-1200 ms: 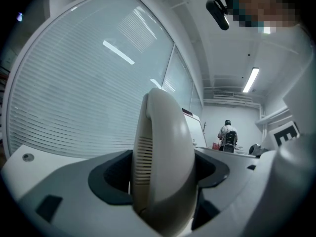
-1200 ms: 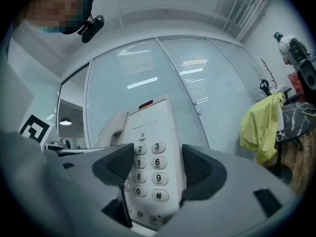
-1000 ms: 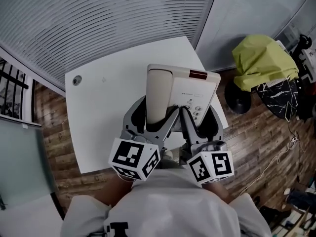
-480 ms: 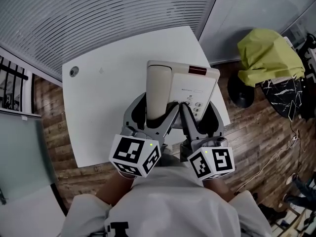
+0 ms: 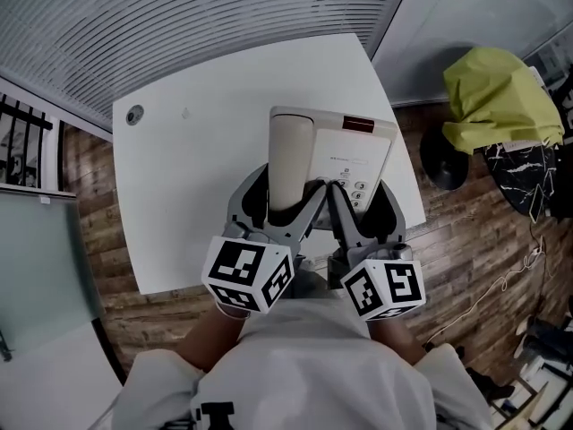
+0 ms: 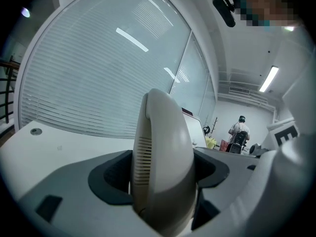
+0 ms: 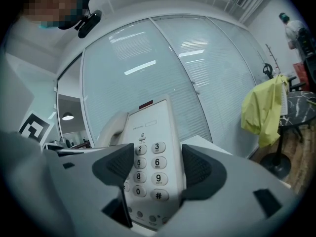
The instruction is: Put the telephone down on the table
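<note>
Table partly hidden beneath held telephone.

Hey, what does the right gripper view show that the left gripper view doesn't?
Only the right gripper view shows the telephone's number keys, with the right gripper shut across that keypad side. Only the left gripper view shows the slotted end of the handset, clamped by the left gripper, and a round hole in the table. Both show the telephone gripped, the white table and slatted blinds behind.
</note>
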`<state>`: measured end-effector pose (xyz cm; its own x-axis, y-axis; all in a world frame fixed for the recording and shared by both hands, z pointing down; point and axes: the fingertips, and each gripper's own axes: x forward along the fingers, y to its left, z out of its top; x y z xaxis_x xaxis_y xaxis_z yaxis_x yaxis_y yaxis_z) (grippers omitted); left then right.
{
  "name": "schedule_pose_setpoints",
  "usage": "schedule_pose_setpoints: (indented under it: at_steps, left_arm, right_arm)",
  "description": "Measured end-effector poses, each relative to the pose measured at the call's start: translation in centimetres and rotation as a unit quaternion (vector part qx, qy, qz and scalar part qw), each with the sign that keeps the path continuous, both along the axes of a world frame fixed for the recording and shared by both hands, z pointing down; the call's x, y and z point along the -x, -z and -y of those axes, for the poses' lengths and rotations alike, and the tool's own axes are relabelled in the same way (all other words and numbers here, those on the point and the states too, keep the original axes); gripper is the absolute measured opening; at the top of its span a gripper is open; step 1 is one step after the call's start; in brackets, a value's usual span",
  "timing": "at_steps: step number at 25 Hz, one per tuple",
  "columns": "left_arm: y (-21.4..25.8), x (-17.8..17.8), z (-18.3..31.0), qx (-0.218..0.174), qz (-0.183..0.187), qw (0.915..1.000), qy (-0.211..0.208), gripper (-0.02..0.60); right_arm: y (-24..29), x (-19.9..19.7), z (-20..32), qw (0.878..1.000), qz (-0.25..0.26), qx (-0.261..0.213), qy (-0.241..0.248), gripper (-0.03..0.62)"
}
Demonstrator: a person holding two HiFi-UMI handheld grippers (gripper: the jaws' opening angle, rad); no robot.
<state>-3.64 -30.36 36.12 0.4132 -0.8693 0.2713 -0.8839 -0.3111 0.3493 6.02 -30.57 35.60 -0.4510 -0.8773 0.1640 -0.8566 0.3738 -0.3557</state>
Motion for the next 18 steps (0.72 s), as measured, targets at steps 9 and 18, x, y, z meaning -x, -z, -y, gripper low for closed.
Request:
schedule_pose_setpoints:
  at_steps: [9,18]
  left_arm:
    - [-2.4,0.6,-0.1,0.029,-0.003,0.9995,0.007,0.354]
    - [-4.8,0.8,0.0,0.057,-0.002,0.9983,0.011,0.353]
  right_arm:
    - [-2.5,0.6,0.0,1.000,-0.005,0.026,0.009,0.320]
    - [-5.0,0.8,0.3,0.998,-0.005,0.054,0.014,0.321]
